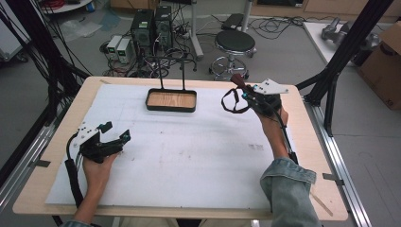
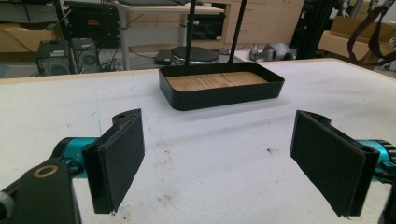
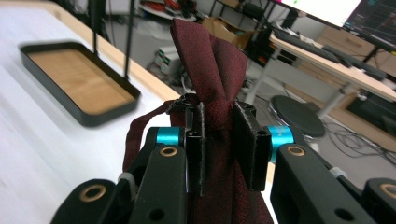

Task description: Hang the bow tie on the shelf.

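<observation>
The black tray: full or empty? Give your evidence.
Empty. The black tray shows its bare wooden floor in the high view and the left gripper view, with nothing lying inside.

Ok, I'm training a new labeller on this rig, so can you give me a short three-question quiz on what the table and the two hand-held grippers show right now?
1. True or false: the right hand-held gripper is clamped on a dark red tie.
2. What is inside the black tray? A) the tie B) a cable C) nothing, just its wooden floor
3. How do the jaws of the left hand-held gripper stand, and is anything between them?

Key
1. True; the cloth is pinched between its pads and rises above them.
2. C.
3. Wide apart, with the white table cover showing between them.
</observation>
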`<action>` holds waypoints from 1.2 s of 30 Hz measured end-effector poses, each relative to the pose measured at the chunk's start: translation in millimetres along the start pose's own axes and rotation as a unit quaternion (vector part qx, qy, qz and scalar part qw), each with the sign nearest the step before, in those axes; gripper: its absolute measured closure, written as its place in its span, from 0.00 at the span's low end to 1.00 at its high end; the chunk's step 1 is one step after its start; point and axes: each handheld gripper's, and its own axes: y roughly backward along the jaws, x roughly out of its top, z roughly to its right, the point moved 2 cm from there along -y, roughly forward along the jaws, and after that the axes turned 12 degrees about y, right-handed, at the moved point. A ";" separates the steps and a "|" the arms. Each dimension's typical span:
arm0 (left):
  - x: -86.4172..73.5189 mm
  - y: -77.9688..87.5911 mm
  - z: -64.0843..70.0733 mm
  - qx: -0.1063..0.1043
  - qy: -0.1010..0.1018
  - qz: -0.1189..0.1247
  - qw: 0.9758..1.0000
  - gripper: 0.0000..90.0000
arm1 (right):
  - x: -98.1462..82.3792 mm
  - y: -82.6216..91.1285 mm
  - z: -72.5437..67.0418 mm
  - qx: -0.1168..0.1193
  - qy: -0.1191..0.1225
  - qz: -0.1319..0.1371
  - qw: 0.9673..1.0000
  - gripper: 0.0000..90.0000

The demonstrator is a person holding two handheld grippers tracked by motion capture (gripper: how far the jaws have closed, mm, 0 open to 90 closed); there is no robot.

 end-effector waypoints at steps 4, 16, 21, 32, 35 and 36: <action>0.4 0.4 0.1 0.001 0.000 0.002 1.000 0.20 | 19.1 -10.1 -8.7 0.016 -0.011 0.007 1.000 0.83; -0.5 -1.3 0.2 -0.003 0.002 0.000 1.000 0.20 | 52.7 -38.8 -24.9 0.038 -0.005 0.043 0.998 0.83; -0.9 -2.7 0.4 -0.007 0.004 0.001 1.000 0.20 | 64.2 -48.5 -31.8 0.050 -0.011 0.053 0.997 0.83; -1.4 -4.9 0.9 -0.014 0.006 0.001 1.000 0.20 | 85.1 -70.2 -40.3 0.050 -0.012 0.069 0.996 0.83; -1.4 -5.1 0.8 -0.014 0.006 0.002 1.000 0.20 | 86.8 -73.3 -41.3 0.050 -0.013 0.070 0.996 0.83; -1.4 -5.0 0.7 -0.014 0.006 0.001 1.000 0.20 | 87.7 -75.1 -41.9 0.050 -0.015 0.071 0.996 0.83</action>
